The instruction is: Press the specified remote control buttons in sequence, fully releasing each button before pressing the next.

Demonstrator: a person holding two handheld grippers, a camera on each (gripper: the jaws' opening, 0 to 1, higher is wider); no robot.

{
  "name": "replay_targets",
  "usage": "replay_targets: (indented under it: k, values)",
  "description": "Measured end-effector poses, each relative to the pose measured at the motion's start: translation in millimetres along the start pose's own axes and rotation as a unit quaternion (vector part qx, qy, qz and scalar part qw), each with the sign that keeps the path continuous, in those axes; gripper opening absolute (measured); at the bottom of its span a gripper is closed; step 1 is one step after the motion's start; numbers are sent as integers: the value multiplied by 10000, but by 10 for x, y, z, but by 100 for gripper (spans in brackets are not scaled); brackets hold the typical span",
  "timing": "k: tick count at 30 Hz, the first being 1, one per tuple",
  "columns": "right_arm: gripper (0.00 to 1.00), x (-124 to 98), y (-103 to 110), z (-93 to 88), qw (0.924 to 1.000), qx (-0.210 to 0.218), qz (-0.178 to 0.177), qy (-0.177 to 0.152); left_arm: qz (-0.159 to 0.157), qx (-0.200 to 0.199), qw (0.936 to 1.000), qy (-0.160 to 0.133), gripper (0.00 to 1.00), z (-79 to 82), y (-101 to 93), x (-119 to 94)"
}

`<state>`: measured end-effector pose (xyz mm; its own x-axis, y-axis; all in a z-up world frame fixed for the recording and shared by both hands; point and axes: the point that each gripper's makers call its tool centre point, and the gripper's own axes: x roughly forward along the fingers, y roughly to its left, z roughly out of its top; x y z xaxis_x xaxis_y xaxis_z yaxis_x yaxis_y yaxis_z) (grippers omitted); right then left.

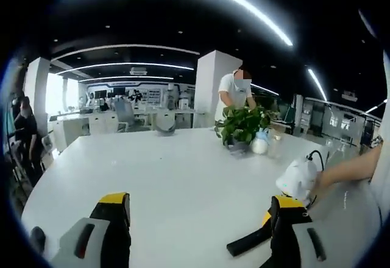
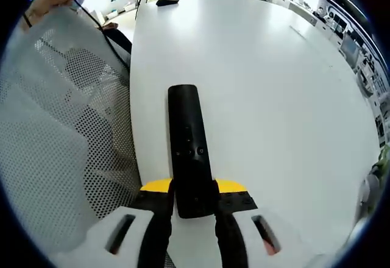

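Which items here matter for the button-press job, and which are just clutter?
Job:
- black remote, clamped at its near end by the right tongs
- left tongs, open, holding nothing
- white table

Lying about:
- potted plant
- small white bottle beside it
- mesh chair at the table edge
- person standing behind the plant

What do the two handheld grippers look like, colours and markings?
The left gripper has black jaws with yellow tips, on light grey bodies bearing a dark red slot. The right gripper matches: black jaws, a yellow band behind them, pale grey bodies with a dark slot on one and a red slot on the other.
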<state>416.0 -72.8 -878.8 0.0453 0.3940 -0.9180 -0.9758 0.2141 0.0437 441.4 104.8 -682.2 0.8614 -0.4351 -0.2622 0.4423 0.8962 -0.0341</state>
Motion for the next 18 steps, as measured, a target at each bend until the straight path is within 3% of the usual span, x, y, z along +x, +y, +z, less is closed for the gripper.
replay_targets:
  k: [3,7,14,18]
  values:
    - [25,0,2,0,10000,19,-27,-69,116,-19,9999,-5,100,-11,-3,-82]
    - [25,3,1,8,9999,38,-52,-130,326,-16,9992,-220,100,5,41,-168]
    - [25,4,3,20,9998,60,-132,-166,292,193,9983,-465,100,81,29,-166]
    - [25,34,-25,11,9997,57,-181,-162,261,324,9983,-414,100,48,11,-172]
